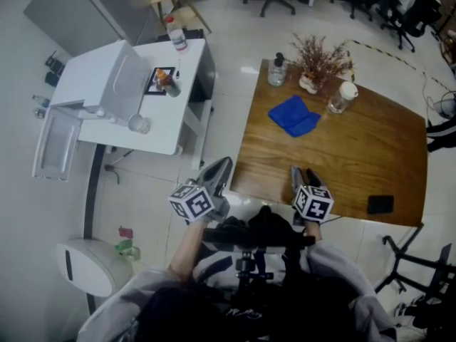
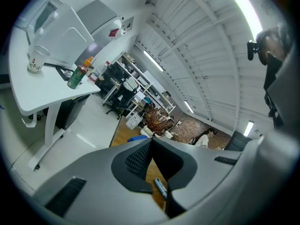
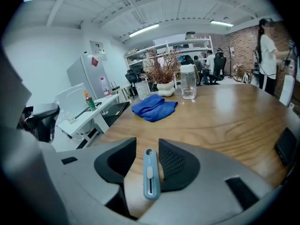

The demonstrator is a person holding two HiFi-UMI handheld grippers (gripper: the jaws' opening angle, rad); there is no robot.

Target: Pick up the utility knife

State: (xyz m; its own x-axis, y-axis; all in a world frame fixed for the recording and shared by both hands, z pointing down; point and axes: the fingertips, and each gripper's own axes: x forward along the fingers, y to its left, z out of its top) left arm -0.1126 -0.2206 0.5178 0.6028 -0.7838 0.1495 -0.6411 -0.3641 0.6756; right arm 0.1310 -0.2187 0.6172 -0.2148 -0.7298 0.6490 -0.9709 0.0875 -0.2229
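The utility knife [image 3: 150, 175] is a slim blue-grey bar with a slider. It lies on the wooden table [image 1: 356, 155] near its front edge. My right gripper [image 3: 147, 142] is open and angled down over the knife, which sits lengthwise between the jaws, close to the right pad [image 3: 173, 163], with bare wood showing on its left. In the head view the right gripper [image 1: 305, 174] hides the knife. My left gripper [image 1: 220, 168] hangs over the table's front left corner, its fingertips together, holding nothing. Through the left gripper [image 2: 151, 142] view the knife [image 2: 160, 187] shows below.
On the far part of the table are a blue cloth [image 1: 293, 115], a dried plant in a vase [image 1: 317, 63], a pump bottle [image 1: 276, 70] and a lidded jar [image 1: 342, 97]. A black phone [image 1: 380, 204] lies front right. A white desk [image 1: 160, 130] stands to the left.
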